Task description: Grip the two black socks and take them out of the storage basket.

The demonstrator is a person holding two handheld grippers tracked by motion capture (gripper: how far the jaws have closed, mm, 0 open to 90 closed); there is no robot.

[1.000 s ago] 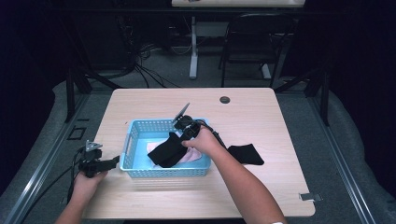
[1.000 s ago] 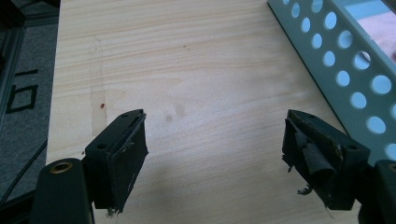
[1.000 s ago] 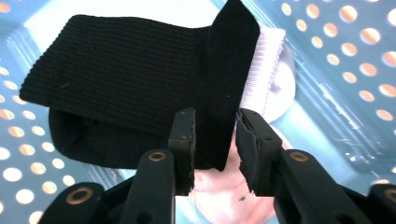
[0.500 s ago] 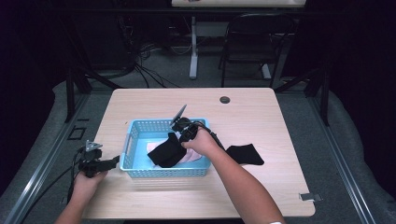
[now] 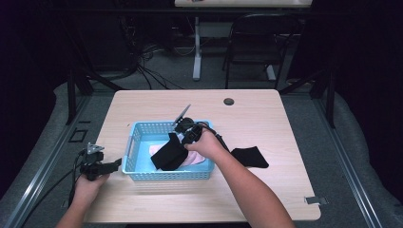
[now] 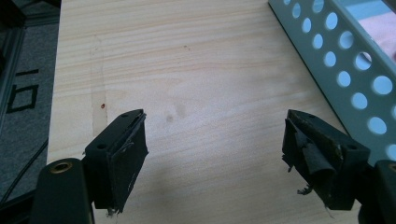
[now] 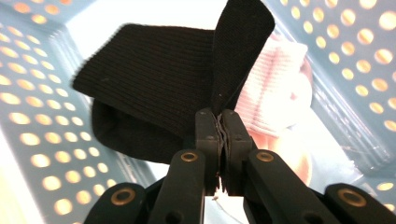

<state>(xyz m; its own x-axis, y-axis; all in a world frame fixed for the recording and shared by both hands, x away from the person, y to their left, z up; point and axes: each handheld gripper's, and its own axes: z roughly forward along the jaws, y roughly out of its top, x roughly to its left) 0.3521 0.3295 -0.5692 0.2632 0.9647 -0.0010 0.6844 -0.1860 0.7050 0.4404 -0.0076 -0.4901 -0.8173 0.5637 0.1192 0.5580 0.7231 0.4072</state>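
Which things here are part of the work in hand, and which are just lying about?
In the job:
- right claw, shut on the black sock
- blue basket under it
- pink cloth in the basket
- second black sock on the table, right of the basket

Lying about:
- left claw, open over bare table
- chair behind the table

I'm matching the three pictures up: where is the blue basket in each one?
High view: the blue basket sits left of the table's middle, with a black sock in it.
Left gripper view: its holed wall crosses the upper right corner.
Right gripper view: its holed walls surround the sock.
Shared landmark: the round holes in the basket's wall.
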